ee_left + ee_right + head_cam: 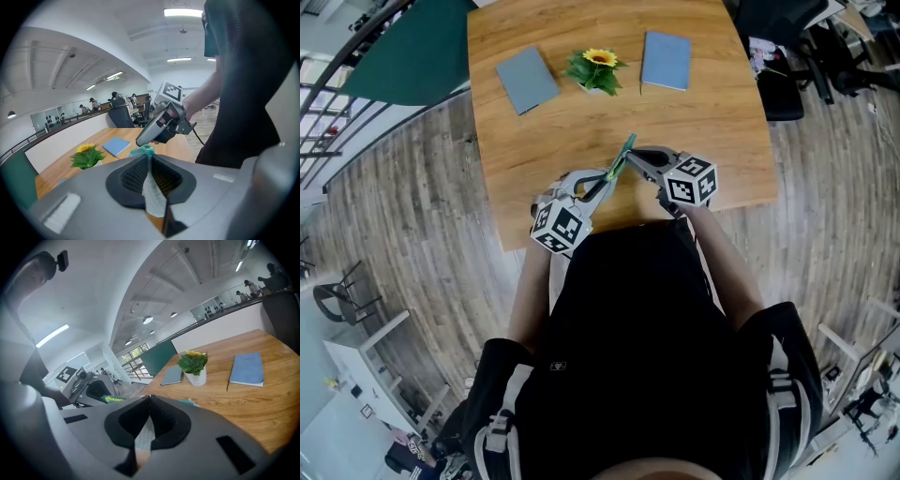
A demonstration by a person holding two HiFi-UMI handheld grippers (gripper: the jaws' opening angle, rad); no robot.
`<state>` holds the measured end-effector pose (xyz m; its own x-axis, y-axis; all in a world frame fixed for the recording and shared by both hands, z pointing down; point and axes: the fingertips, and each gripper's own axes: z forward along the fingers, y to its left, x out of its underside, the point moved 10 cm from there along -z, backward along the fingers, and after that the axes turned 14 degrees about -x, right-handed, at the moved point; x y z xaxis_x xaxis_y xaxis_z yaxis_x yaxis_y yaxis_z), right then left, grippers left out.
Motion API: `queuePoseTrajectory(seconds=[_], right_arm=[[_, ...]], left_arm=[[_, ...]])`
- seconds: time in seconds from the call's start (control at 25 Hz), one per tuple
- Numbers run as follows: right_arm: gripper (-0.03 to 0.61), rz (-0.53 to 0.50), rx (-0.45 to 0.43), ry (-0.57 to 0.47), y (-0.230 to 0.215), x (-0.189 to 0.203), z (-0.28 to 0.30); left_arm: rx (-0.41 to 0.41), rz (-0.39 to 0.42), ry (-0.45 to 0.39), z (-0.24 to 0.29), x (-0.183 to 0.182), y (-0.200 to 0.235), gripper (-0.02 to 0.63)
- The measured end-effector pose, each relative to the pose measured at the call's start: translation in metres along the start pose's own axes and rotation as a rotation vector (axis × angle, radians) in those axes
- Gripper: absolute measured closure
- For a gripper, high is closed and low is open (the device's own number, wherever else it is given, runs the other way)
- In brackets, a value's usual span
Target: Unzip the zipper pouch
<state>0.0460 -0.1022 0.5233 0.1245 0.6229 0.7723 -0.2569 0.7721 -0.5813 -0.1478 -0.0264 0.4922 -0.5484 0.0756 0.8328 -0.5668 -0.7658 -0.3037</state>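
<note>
The zipper pouch (619,167) is a thin teal-and-pale pouch held edge-up above the table's near edge, between both grippers. My left gripper (602,185) is shut on its lower end. In the left gripper view the pale mesh fabric (152,192) is pinched between the pads and a teal edge (143,151) pokes out past the tips. My right gripper (633,159) is shut on the upper end. In the right gripper view the pale fabric (143,437) sits in the closed jaws. Whether the right jaws hold the zipper pull is hidden.
On the wooden table (722,122) lie a grey-blue notebook (528,80) at the far left and a blue one (666,60) at the far right. A potted sunflower (597,70) stands between them. Dark office chairs (787,84) stand to the right of the table.
</note>
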Motion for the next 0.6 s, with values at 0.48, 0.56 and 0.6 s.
queuePoseTrajectory(seconds=[0.48, 0.56, 0.6], right_arm=[[0.572, -0.003, 0.013, -0.001, -0.0005, 0.0015, -0.0023], [0.572, -0.005, 0.018, 0.001, -0.0014, 0.0017, -0.0024], [0.572, -0.007, 0.019, 0.003, -0.0014, 0.0018, -0.0023]], left_arm=[[0.005, 0.008, 0.004, -0.002, -0.0027, -0.0028, 0.584], [0.005, 0.005, 0.007, -0.0031, -0.0017, -0.002, 0.584], [0.004, 0.004, 0.008, -0.0037, -0.0013, -0.0019, 0.584]])
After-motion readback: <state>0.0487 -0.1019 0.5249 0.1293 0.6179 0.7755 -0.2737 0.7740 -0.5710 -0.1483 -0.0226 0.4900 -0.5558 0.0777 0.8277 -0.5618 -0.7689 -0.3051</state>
